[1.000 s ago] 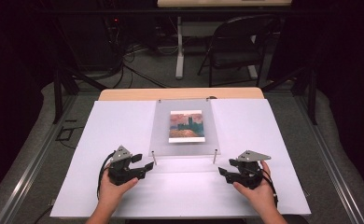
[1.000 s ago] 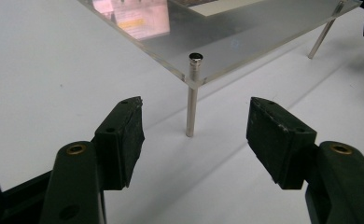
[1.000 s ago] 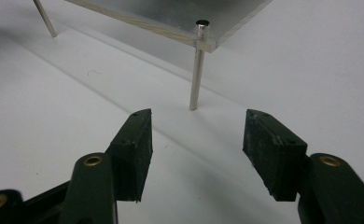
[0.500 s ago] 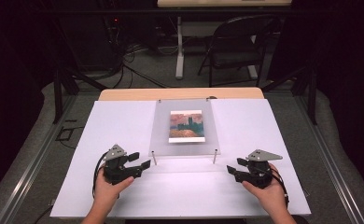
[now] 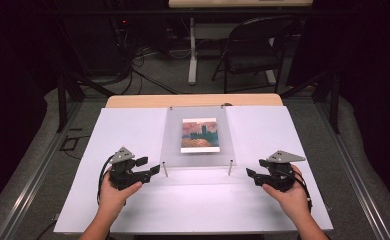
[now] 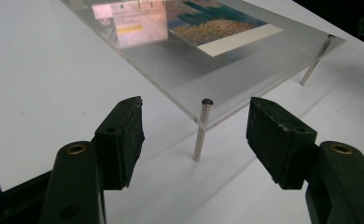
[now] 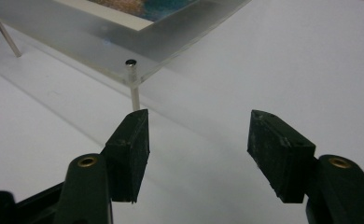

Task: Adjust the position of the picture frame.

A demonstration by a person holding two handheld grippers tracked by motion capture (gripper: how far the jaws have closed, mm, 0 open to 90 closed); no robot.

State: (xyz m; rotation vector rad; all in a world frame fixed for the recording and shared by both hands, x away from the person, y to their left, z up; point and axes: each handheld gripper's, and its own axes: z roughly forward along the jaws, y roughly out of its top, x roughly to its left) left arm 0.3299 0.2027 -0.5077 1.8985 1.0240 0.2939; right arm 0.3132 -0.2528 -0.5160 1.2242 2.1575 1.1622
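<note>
Clear acrylic plate (image 5: 198, 136) with a small painted landscape print (image 5: 199, 135) under it stands on thin metal pins near the middle of the white table (image 5: 133, 125), raised a little off the surface. Left gripper (image 5: 152, 169) sits just off the plate's near left corner, pointing toward it, and the right gripper (image 5: 249, 173) sits off the near right corner; both are apart from the plate.

Seen along the left gripper (image 6: 196, 128), the jaws stand wide with nothing pressed between them, and the near left metal pin (image 6: 200, 130) rises beyond the gap, roughly centred in it. Along the right gripper (image 7: 199, 135), the jaws are likewise spread and released; the near right metal pin (image 7: 133, 84) stands just past the tip of the left-hand jaw, off the middle of the gap. The right jaws have just been opening, with nothing between them.

Compared with a second ago, both hands have drawn back toward the table's near edge and outward from the plate's front corners, so each gripper lies farther from its pin. The plate and print have not shifted.
</note>
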